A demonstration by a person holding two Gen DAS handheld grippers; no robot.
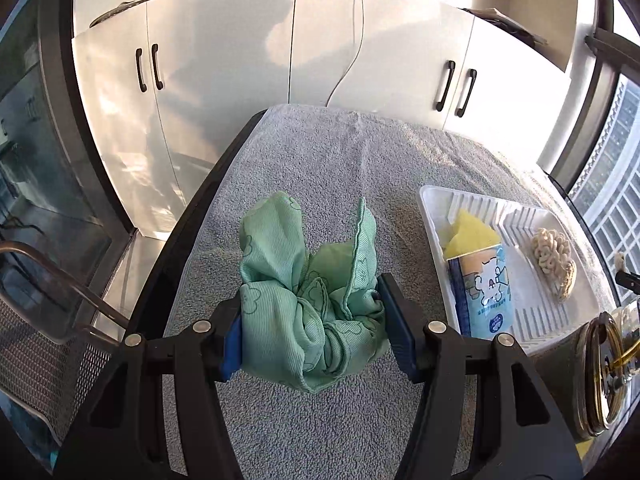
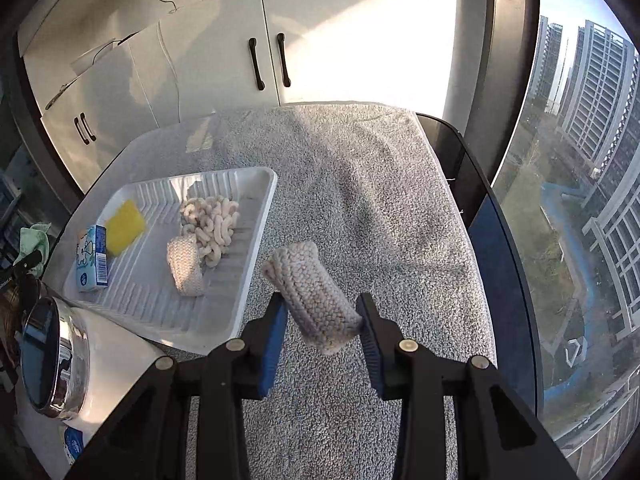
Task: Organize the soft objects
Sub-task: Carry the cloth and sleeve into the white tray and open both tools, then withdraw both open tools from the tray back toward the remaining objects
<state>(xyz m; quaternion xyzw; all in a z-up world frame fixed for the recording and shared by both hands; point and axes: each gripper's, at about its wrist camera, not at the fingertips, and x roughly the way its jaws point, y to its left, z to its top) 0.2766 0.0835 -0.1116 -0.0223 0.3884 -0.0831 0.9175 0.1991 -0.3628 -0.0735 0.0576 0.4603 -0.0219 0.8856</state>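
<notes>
Bunching at lower centre of the left wrist view, the mint-green cloth [image 1: 308, 300] sits crumpled and ribbed, pinched by the left gripper [image 1: 310, 322] above the grey towel [image 1: 320, 168]; at right lies the white tray [image 1: 432, 200]. In the right wrist view the right gripper [image 2: 322, 328] clamps a beige knitted roll [image 2: 312, 296], tilted, lower centre

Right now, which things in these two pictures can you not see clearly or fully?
- Left wrist view: the print on the tissue pack is too small to read.
- Left wrist view: the green cloth is bunched, so its inner folds are hidden.
- Right wrist view: the shiny metal object is cut off by the left edge.
- Right wrist view: the knitted roll hides its own underside.
</notes>
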